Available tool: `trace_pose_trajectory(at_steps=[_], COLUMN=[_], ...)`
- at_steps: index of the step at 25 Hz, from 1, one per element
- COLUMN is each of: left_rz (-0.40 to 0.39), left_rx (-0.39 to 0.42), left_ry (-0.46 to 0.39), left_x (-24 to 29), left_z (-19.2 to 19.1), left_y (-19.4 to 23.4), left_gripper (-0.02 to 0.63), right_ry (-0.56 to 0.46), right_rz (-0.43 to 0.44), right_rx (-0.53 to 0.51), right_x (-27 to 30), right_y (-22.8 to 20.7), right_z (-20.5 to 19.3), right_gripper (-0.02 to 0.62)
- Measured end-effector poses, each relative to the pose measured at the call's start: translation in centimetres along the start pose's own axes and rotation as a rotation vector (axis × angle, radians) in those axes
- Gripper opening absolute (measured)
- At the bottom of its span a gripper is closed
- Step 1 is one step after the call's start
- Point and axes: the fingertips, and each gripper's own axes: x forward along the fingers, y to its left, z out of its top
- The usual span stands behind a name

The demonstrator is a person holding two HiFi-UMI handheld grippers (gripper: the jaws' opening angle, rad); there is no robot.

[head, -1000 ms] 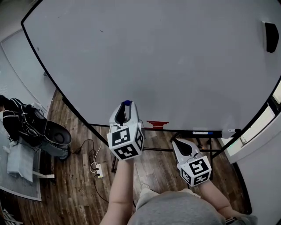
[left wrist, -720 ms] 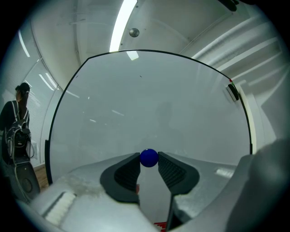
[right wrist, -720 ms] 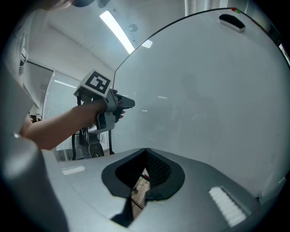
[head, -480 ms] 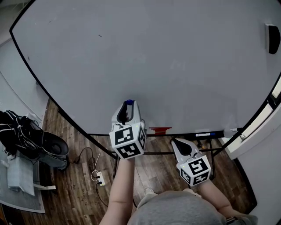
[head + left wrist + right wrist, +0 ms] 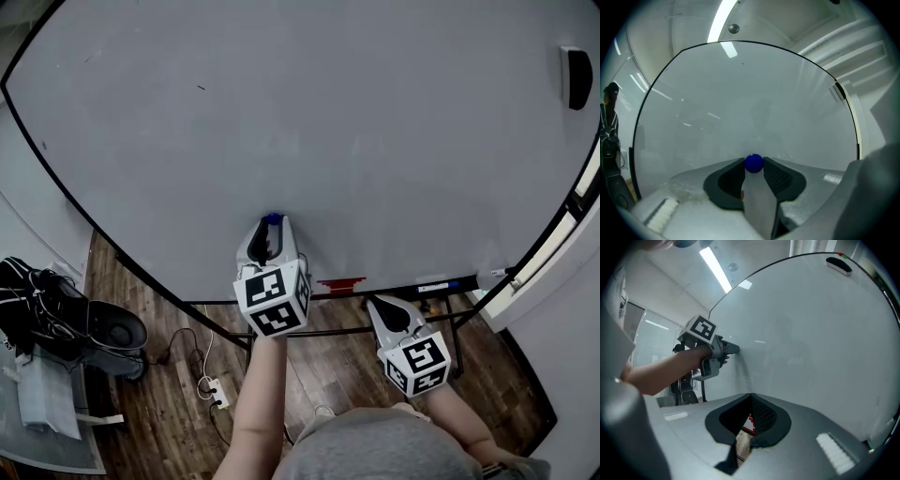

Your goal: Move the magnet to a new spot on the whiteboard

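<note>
A small round blue magnet (image 5: 753, 163) sits pinched between the tips of my left gripper (image 5: 272, 225), which is shut on it. The magnet (image 5: 272, 218) is held close to the lower middle of the big whiteboard (image 5: 328, 122); whether it touches the surface I cannot tell. From the right gripper view the left gripper (image 5: 733, 348) points its tip at the whiteboard (image 5: 820, 333). My right gripper (image 5: 386, 306) hangs lower, below the board's bottom edge, jaws closed together with nothing in them.
A black eraser (image 5: 575, 78) sticks to the board's upper right. A red item (image 5: 339, 283) and a marker (image 5: 439, 284) lie on the tray along the bottom edge. A dark bag (image 5: 42, 300) and a power strip (image 5: 217, 390) are on the wooden floor at left.
The head view has shifted a little, so the board fills more of the frame. My left gripper stays by the board's lower middle with the magnet; the right gripper has hardly moved.
</note>
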Motion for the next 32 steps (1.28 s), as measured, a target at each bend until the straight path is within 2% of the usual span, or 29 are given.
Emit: trace_pose_trajectory(at_steps=[14,21,32], left_rz=[0.006,0.008,0.003], left_rx=[0.011,-0.012,-0.052], left_ry=[-0.002,0.005,0.003], left_x=[0.2,-0.6,-4.5], left_z=[-0.1,-0.5,-1.3], left_y=[-0.1,-0.4,-1.6], left_gripper=[0.133,0.135,0.134], right_ry=[0.002,0.003,0.008], right_rz=[-0.019,-0.023,0.041], right_rx=[0.009,0.011,-0.003], right_x=[-0.4,-1.5,-3.5], right_y=[0.3,0.0,0.7], right_z=[-0.3,-0.5,-1.0], right_gripper=[0.002,0.002,0.002])
